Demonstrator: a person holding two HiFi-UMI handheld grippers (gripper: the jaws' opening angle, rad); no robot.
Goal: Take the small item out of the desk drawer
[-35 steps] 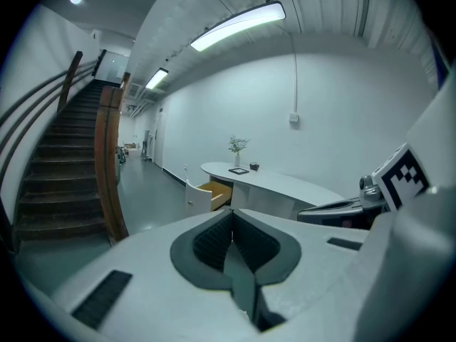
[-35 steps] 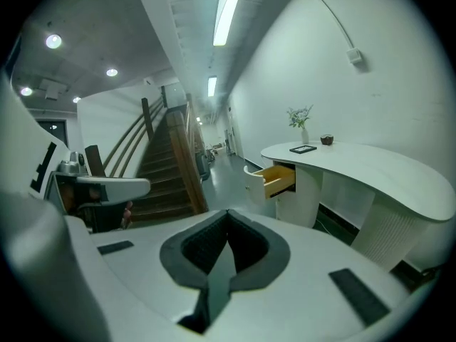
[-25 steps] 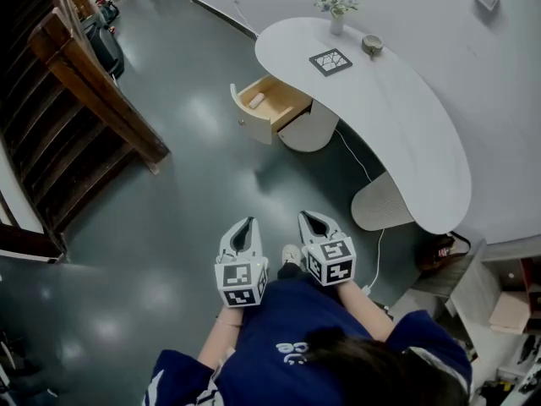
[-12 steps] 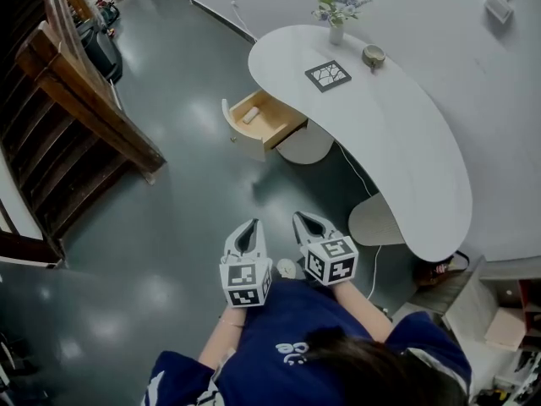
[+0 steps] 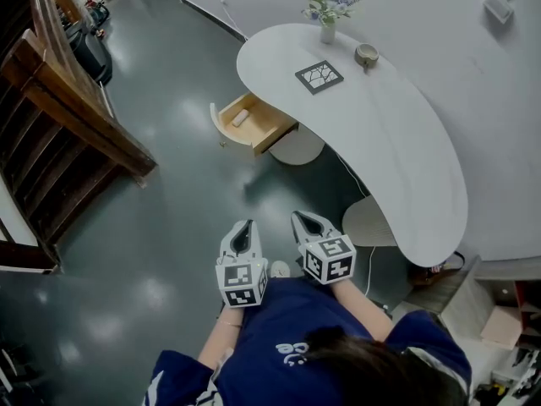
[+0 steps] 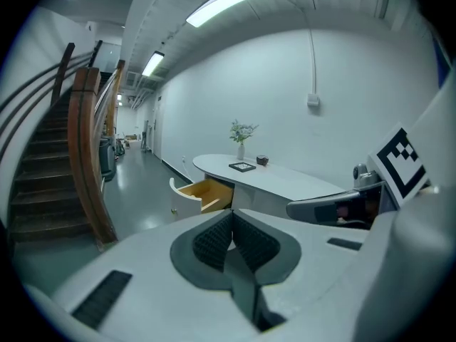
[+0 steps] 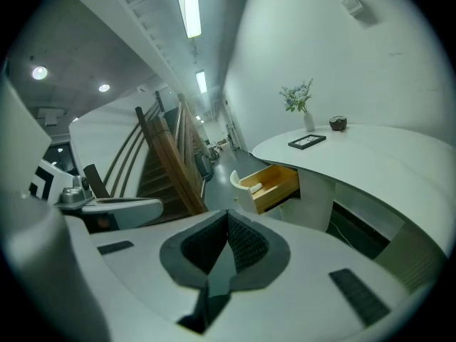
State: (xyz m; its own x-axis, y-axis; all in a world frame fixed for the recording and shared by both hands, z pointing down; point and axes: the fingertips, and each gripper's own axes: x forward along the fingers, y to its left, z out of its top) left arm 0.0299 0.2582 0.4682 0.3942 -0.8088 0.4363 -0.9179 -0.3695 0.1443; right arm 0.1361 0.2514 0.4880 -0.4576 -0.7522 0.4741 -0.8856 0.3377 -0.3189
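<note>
The drawer (image 5: 265, 125) stands pulled well out from under the near end of the curved white desk (image 5: 397, 142), open to the floor side. Its front panel is white with a rounded top edge; its inside is pale yellow wood. The item (image 5: 241, 117) is a small, whitish, stubby roll lying flat on the drawer's wooden bottom, close behind the front panel and slanted across the drawer's width.

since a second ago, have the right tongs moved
Yes. The right tongs have come nearer the open drawer; the strip of floor between them is shorter in the head view.
</note>
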